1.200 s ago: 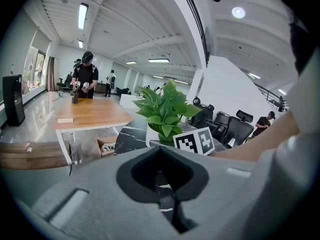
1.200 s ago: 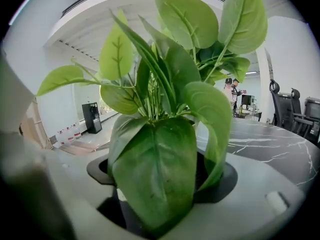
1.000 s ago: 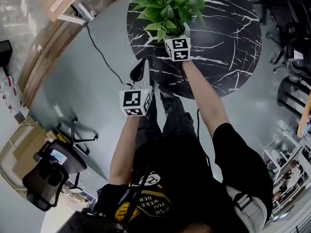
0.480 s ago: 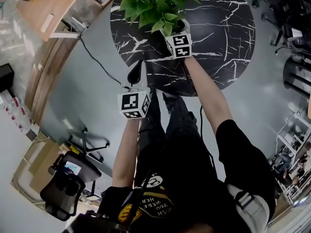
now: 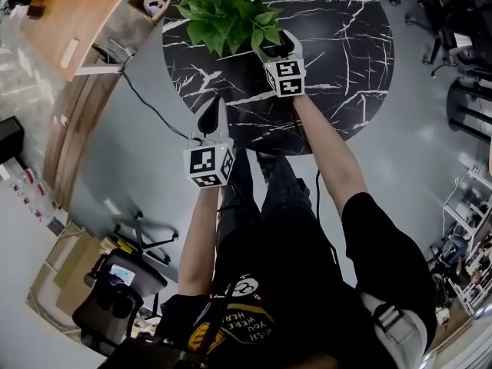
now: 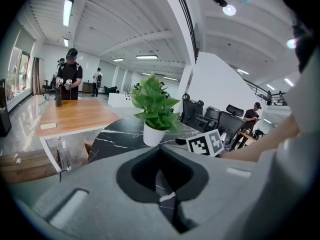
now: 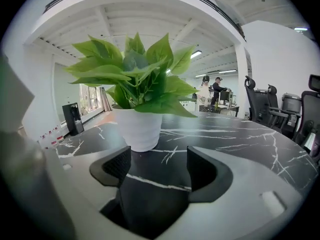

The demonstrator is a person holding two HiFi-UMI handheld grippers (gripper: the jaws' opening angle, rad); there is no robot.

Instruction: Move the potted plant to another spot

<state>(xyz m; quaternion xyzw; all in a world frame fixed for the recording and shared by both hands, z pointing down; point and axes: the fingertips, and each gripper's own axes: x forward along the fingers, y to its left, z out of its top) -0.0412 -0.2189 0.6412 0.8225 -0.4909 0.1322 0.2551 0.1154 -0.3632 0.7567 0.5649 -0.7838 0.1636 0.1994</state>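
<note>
Head view has the table [image 5: 346, 68] and plant [image 5: 227, 14] slid further left and up than half a second ago. The right gripper [image 5: 280, 48] stays just beside the plant, over the table's middle, and the left gripper [image 5: 214, 112] stays over the table's near rim. A white pot [image 7: 137, 129] holds the bushy green plant and stands upright on the table's left part, just ahead of the right gripper and not touching it. Right jaws are spread wide with only marble between them; left jaws are pressed together on nothing. The table's right half lies bare out to its rim, and a wooden desk [image 5: 77, 21] sits close beyond the table's left rim
</note>
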